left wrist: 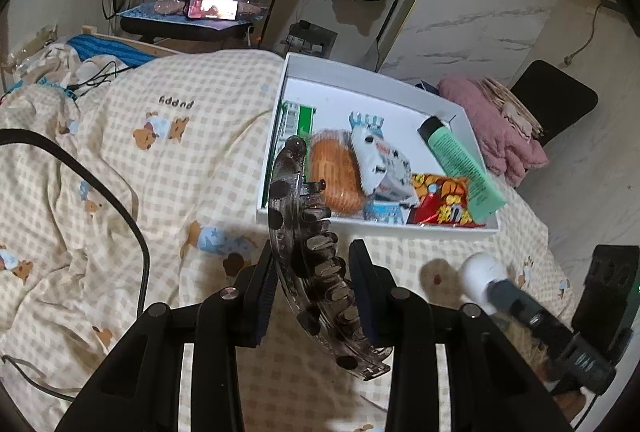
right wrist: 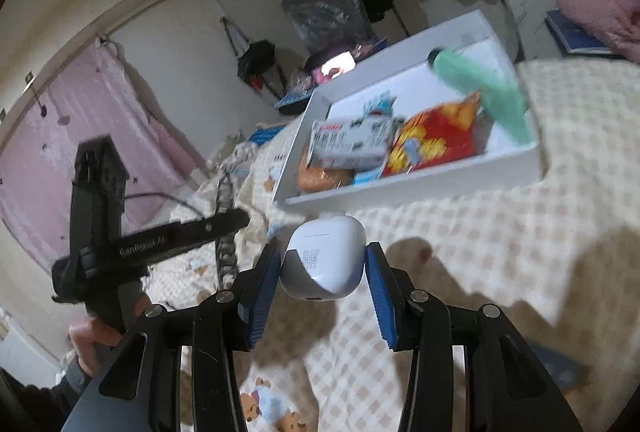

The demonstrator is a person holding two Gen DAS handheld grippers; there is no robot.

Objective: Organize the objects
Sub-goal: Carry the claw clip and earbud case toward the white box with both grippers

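**Observer:** Left tool (left wrist: 312,292) is clamped on the hair claw (left wrist: 308,252), pads on its flat sides, most of the claw sticking out ahead of the fingertips. Right tool (right wrist: 322,268) is clamped on the white earbud case (right wrist: 324,260), which sits between the blue pads.

**Operator:** And the box?

**Observer:** White box (left wrist: 380,226) lies on the bed (left wrist: 160,160), ahead of both your tools and below them. It's already crowded: bun (left wrist: 336,172), red snack packet (left wrist: 444,200), green tube (left wrist: 460,160), small cartons.

**Operator:** Risks?

**Observer:** Your claw is long and held near one end, so I judge it could pivot in the pads if a tooth catches the box wall. The case is smooth and rounded; it may squirt out if you tilt. Both tools heading for one box could collide.

**Operator:** Anything you can't read?

**Observer:** Right view is blurred, so carton labels are illegible. The claw's rear end is cut off behind your fingers. Free floor space in the box is partly hidden.
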